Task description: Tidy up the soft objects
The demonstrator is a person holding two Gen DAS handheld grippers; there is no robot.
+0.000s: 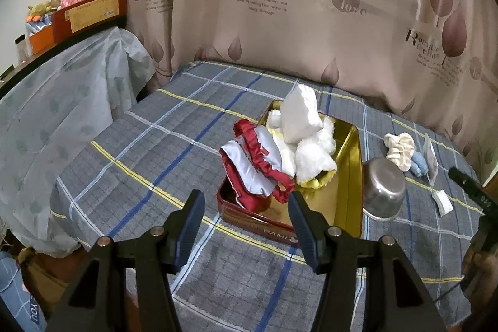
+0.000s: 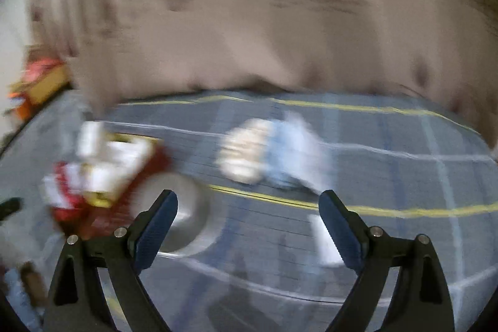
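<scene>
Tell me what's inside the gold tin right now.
The gold tin holds a heap of white cloths, with a red-and-white satin piece draped over its near-left rim and something yellow showing beneath. Whatever lies under the heap is covered.

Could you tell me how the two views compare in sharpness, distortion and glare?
Left wrist view: sharp, with fisheye bending of the plaid cover; soft glare on the gold tin and steel bowl. Right wrist view: heavy motion blur smears the tin, bowl and cream scrunchie; only the open right hand-held gripper stays crisp.
</scene>
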